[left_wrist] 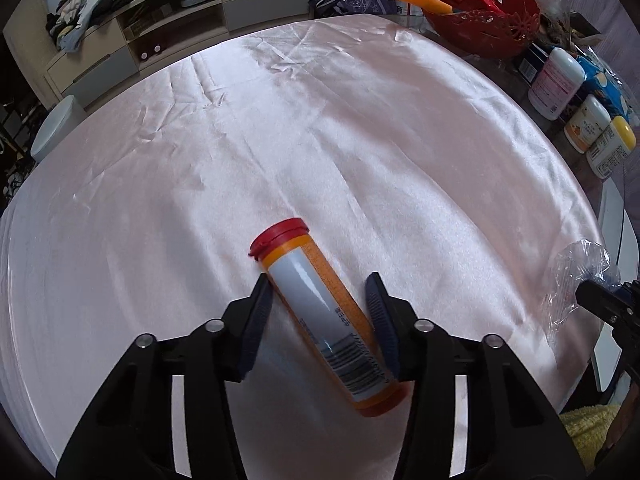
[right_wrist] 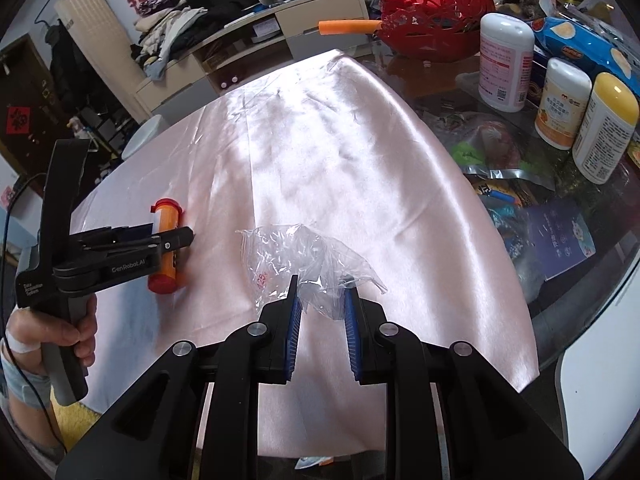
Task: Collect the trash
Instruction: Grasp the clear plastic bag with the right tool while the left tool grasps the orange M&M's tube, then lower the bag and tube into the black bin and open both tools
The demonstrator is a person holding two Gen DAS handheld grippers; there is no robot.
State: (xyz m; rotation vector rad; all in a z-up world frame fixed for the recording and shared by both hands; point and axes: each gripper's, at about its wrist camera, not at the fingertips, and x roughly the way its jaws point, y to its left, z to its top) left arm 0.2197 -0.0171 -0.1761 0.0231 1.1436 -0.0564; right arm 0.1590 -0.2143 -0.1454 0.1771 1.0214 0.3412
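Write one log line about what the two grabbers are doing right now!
left gripper: straddling orange tube on pink cloth | right gripper: shut on clear plastic bag

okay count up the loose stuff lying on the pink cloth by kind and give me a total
Orange plastic tube with red cap: 1
Crumpled clear plastic bag: 1
Total: 2

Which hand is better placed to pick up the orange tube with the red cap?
Left. The left gripper already straddles the orange tube lying on the pink cloth, its fingers touching it on both sides. The right gripper is occupied, pinching the clear plastic bag.
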